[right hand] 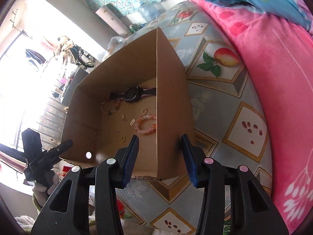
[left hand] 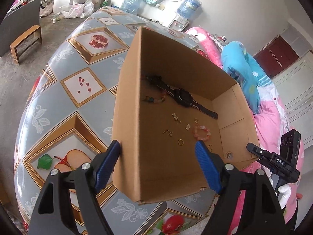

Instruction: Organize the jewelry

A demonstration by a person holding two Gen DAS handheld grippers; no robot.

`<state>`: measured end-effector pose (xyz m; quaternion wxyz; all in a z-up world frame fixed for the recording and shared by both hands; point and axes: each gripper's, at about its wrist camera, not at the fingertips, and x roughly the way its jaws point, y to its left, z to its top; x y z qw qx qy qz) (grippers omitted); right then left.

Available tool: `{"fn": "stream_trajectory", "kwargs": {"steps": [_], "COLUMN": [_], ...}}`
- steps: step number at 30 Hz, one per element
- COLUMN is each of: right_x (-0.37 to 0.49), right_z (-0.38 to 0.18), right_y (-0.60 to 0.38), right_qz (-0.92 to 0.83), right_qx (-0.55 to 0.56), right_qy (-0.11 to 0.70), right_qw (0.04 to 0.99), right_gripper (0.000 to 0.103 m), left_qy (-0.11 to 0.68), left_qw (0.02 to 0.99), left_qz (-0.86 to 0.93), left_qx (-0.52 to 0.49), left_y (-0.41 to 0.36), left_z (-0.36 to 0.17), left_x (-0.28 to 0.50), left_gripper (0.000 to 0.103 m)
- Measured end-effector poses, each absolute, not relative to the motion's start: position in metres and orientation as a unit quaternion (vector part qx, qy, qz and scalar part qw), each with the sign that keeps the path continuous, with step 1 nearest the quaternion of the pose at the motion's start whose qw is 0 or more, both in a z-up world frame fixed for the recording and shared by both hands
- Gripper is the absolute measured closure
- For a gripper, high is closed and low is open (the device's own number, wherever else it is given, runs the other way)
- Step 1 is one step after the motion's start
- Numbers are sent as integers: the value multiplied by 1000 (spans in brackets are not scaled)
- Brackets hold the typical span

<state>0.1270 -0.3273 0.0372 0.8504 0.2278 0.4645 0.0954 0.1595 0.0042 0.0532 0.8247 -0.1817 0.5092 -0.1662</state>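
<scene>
While both tools hang over the open brown cardboard box [left hand: 176,74], it stands on the round table under a grey-blue oilcloth printed with fruit [left hand: 64,90].

Left to right, from the left wrist view:
- left gripper [left hand: 157,146], black frame, blue ribbed pads, jaws released and wide. They straddle the box's near left corner: one pad outside the wall, the other inside above the floor. Neither pad presses the cardboard that I can see.
- inside the box, far left: multicoloured bead bracelet [left hand: 156,98].
- black wristwatch with a dark strap [left hand: 183,97] lying diagonally across the floor, beside the bead bracelet.
- scattered small gold bits: chain scraps, two little charms, gold ring [left hand: 181,142] nearest the left pad.
- pink-orange bead bracelet [left hand: 201,132], just past the inner pad.
- right gripper [right hand: 160,139], jaws parted, straddling the opposite near corner wall, not clamped on it. Nothing held.
- beyond the table's right edge, a pink blanket [right hand: 273,78].

Judgement: everything loose looks to be already in the box, unsorted; the step in hand seems to be taking hold of the box itself, or reaching in.

To do it well: if gripping the wall, seat the pads square on flat cardboard away from the crease, close both sides evenly, keep the box level so rings don't slide. If picking, go for the bracelet first; rings lie flat and will be slippery.
</scene>
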Motion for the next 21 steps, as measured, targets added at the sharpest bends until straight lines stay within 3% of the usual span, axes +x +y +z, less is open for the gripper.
{"fn": "stream_trajectory", "kwargs": {"steps": [21], "right_x": [51], "right_z": [12], "right_y": [-308], "right_qz": [121], "right_qx": [232], "right_qy": [457], "right_qw": [850], "right_gripper": [59], "left_qy": [488], "left_qw": [848], "left_qz": [-131], "left_qx": [-161], "left_y": [21], "left_z": [57], "left_x": [72], "left_gripper": [27]}}
